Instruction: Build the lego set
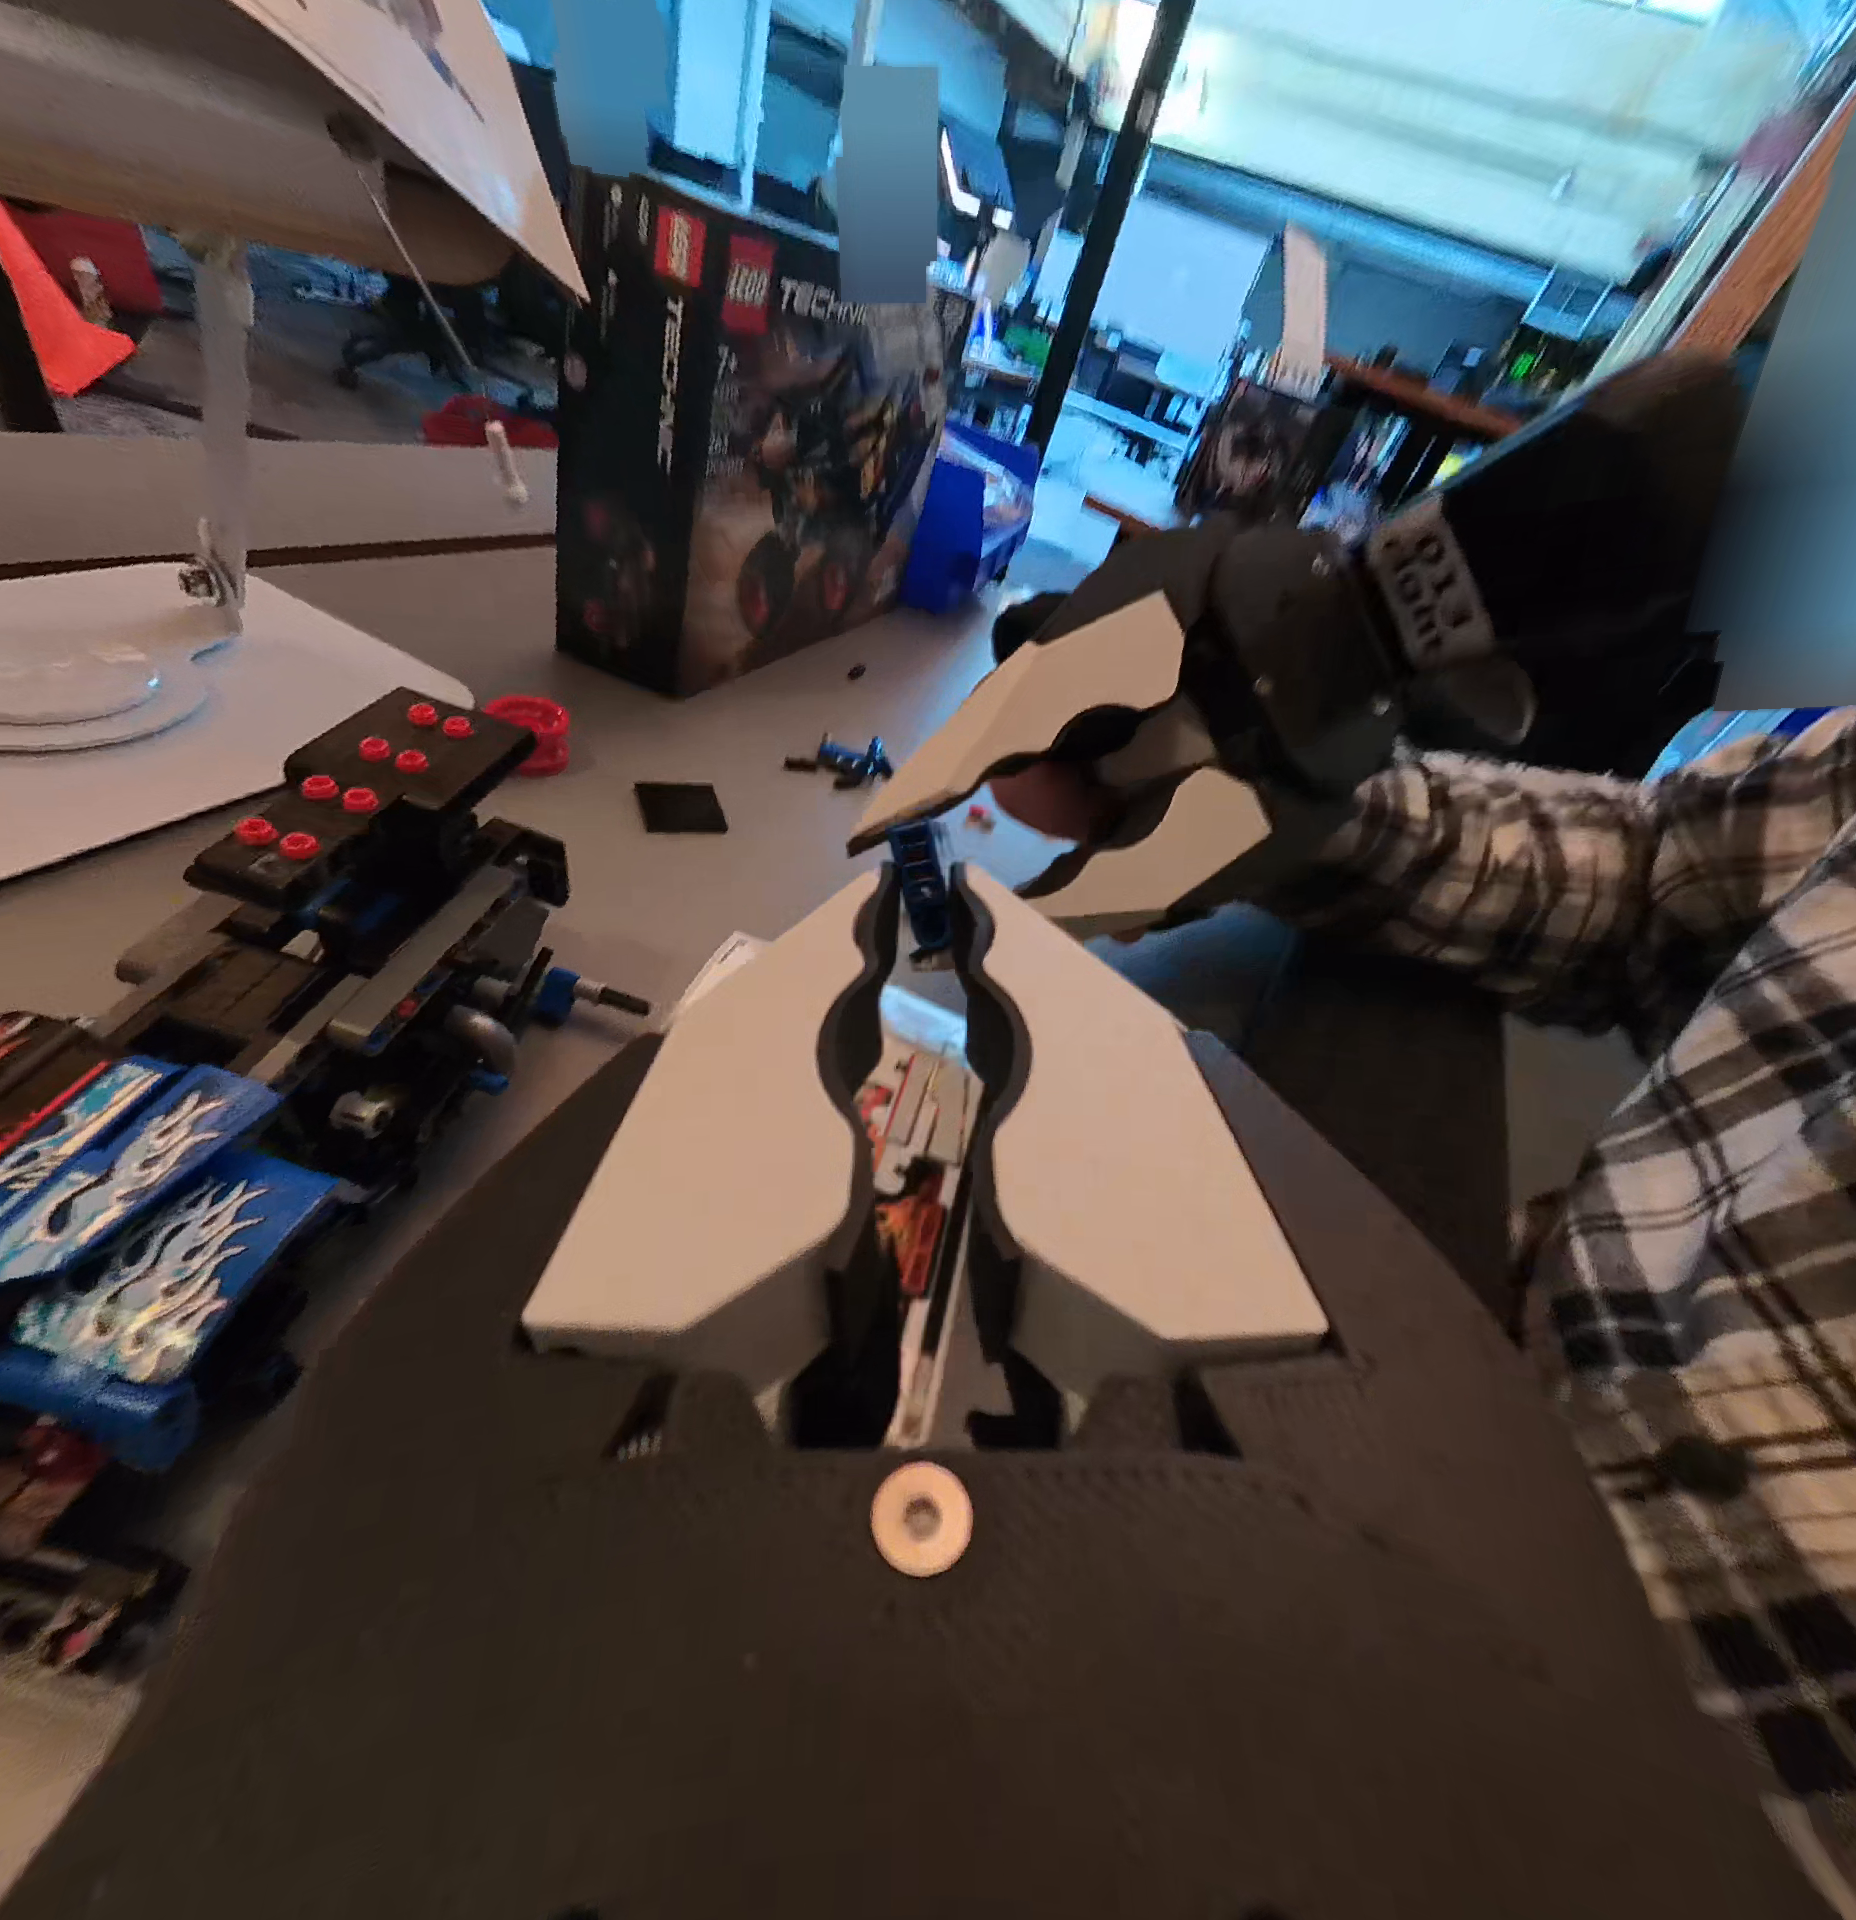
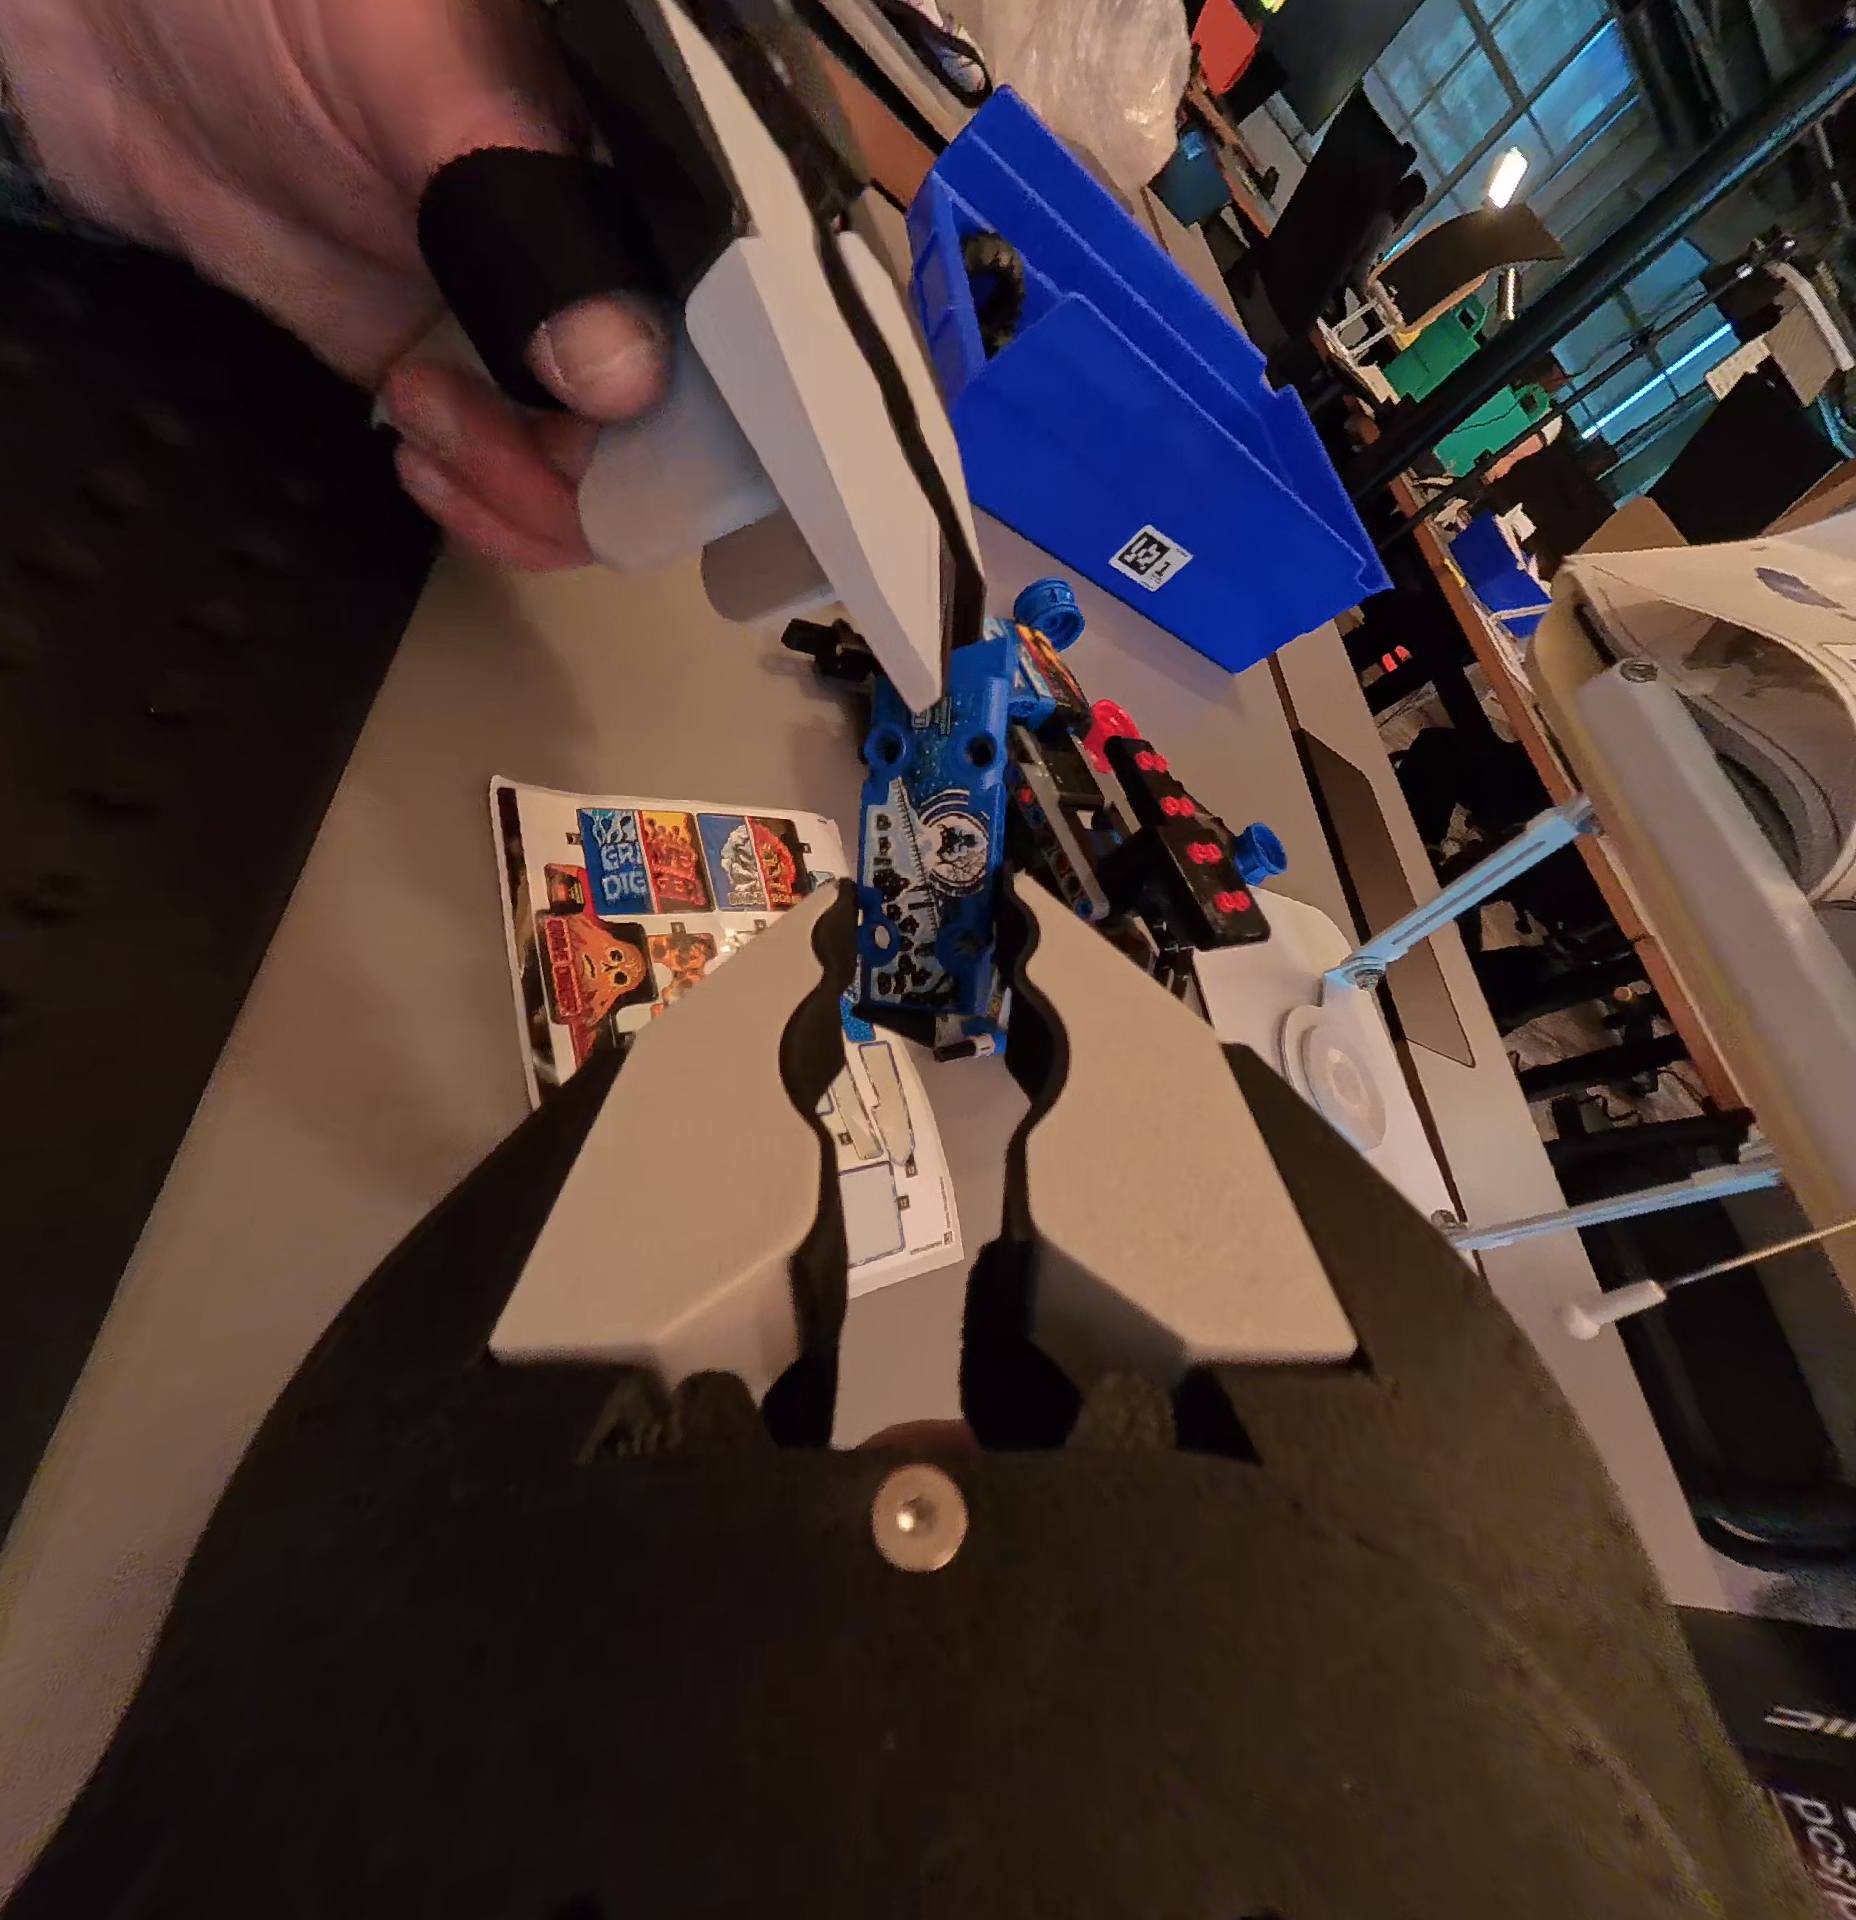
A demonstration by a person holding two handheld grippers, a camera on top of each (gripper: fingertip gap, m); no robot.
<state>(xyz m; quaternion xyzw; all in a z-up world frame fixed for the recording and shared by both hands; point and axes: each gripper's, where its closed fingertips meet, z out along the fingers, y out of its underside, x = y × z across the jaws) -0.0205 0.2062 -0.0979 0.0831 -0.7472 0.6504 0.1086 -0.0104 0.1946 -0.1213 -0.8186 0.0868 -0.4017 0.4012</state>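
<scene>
A blue stickered Lego panel [image 2: 934, 831] is held in the air over the grey table. My left gripper [image 1: 919, 883] is shut on one end of it; there the panel [image 1: 922, 899] shows edge-on between the fingertips. In the right wrist view the left gripper [image 2: 939, 675] comes in from the upper left. My right gripper [image 2: 929, 904] has its two fingertips against the side edges of the panel's other end. In the left wrist view the right gripper [image 1: 936, 871] reaches in from the right. The part-built vehicle [image 1: 384, 935] lies on the table at the left, with a black spoiler bearing red studs [image 2: 1184, 831].
A sticker sheet [image 2: 643, 914] lies under the grippers. A blue bin [image 2: 1132, 436] and the black set box [image 1: 737, 447] stand behind. Red rims [image 1: 534, 727], a black tile [image 1: 680, 805] and loose pins [image 1: 841, 758] lie on the table. A white stand base [image 1: 72, 686] is at far left. The grippers are tip to tip, or close to it. From either gripper's tips it is about 20 centimeters to the black tile [image 1: 680, 805].
</scene>
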